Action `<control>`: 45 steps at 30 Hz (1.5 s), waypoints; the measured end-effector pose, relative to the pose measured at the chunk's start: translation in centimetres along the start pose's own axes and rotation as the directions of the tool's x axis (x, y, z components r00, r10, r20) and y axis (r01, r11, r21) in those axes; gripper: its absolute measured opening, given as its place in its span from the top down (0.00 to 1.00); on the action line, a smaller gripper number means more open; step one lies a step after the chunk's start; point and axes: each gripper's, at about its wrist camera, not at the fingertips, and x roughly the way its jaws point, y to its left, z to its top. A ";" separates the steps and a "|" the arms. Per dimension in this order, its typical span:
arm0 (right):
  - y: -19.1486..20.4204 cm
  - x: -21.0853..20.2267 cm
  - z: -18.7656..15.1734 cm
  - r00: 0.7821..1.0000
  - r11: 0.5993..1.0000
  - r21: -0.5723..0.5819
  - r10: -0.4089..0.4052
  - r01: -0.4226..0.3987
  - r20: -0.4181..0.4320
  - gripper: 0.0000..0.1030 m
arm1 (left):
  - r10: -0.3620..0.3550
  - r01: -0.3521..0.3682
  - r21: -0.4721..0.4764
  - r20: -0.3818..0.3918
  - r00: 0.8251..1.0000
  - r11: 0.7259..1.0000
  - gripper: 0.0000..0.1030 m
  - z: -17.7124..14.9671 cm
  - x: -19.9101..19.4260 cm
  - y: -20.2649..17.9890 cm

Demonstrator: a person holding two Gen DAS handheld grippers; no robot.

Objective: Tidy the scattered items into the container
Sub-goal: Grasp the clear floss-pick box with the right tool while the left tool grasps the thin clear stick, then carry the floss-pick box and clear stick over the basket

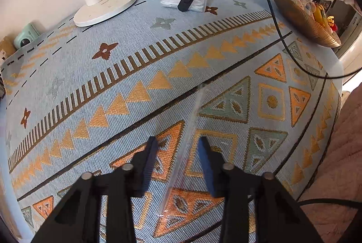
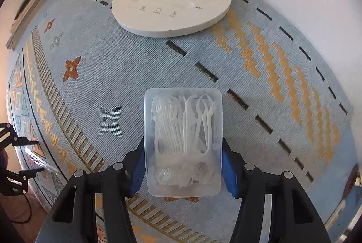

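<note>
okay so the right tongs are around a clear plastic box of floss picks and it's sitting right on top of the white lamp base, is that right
Not quite. The right tongs do sit around the clear plastic box of white floss picks, but it is not on the round white lamp base. In the right wrist view the box lies on the patterned blue tablecloth, apart from the base.
</note>
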 end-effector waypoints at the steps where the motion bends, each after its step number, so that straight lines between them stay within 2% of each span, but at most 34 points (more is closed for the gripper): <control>1: -0.1 -0.2 -0.9 0.999 0.997 0.062 0.035 -0.036 0.004 0.44 | -0.003 0.003 0.005 -0.005 1.000 1.000 0.98 0.2 -0.1 -0.1; 4: -1.0 -0.9 -3.8 0.987 0.955 0.250 0.157 -0.161 0.038 0.44 | -0.039 0.039 -0.030 -0.012 0.999 0.999 0.98 0.5 -0.4 0.4; 8: -2.3 -2.3 -7.9 0.931 0.830 0.422 0.321 -0.364 0.172 0.44 | -0.095 0.094 -0.109 -0.001 0.996 0.990 0.98 1.0 -1.6 1.4; 10: -2.8 -2.9 -9.7 0.895 0.760 0.474 0.376 -0.445 0.238 0.44 | -0.121 0.122 -0.137 0.016 0.993 0.983 0.98 1.2 -2.2 3.5; 12: -2.5 -3.9 -11.2 0.863 0.700 0.505 0.408 -0.505 0.298 0.44 | -0.133 0.137 -0.149 0.034 0.990 0.979 0.98 1.8 -3.3 3.6; 14: -1.5 -5.6 -12.3 0.849 0.667 0.527 0.398 -0.527 0.346 0.44 | -0.143 0.149 -0.144 0.053 0.988 0.978 0.98 2.5 -4.3 3.4; 18: -1.5 -8.3 -15.2 0.843 0.652 0.544 0.332 -0.529 0.422 0.44 | -0.177 0.189 -0.105 0.110 0.978 0.976 0.98 4.6 -6.3 3.1; 20: -1.5 -9.8 -16.5 0.848 0.658 0.551 0.286 -0.513 0.447 0.44 | -0.188 0.198 -0.062 0.139 0.972 0.978 0.98 6.8 -5.0 0.4; 24: -2.8 -12.9 -20.0 0.853 0.672 0.574 0.172 -0.468 0.494 0.44 | -0.240 0.235 0.047 0.195 0.951 0.971 0.98 10.5 -5.6 -3.3; 26: -3.6 -14.4 -22.1 0.854 0.673 0.594 0.109 -0.440 0.509 0.44 | -0.270 0.254 0.100 0.225 0.936 0.962 0.98 12.5 -6.1 -5.4; 29: -5.0 -16.3 -25.2 0.837 0.649 0.623 0.041 -0.437 0.545 0.44 | -0.328 0.291 0.171 0.261 0.908 0.941 0.98 15.6 -6.2 -9.1; 33: -7.5 -19.1 -29.6 0.828 0.622 0.678 -0.084 -0.391 0.554 0.44 | -0.417 0.351 0.255 0.284 0.863 0.901 0.98 19.3 -5.9 -14.3; 39: -11.0 -21.6 -35.6 0.805 0.551 0.752 -0.221 -0.362 0.550 0.44 | -0.505 0.408 0.333 0.294 0.812 0.850 0.98 23.9 -5.8 -20.6; 41: -11.9 -21.9 -37.3 0.799 0.527 0.772 -0.257 -0.356 0.543 0.44 | -0.515 0.410 0.352 0.288 0.808 0.841 0.98 25.2 -5.8 -22.2; 42: -12.2 -22.0 -38.0 0.800 0.513 0.786 -0.278 -0.345 0.532 0.44 | -0.509 0.400 0.362 0.283 0.813 0.842 0.98 25.8 -5.6 -23.0; 45: -13.3 -21.8 -39.8 0.811 0.472 0.830 -0.334 -0.296 0.480 0.44 | -0.454 0.346 0.370 0.262 0.852 0.862 0.98 27.5 -4.3 -25.2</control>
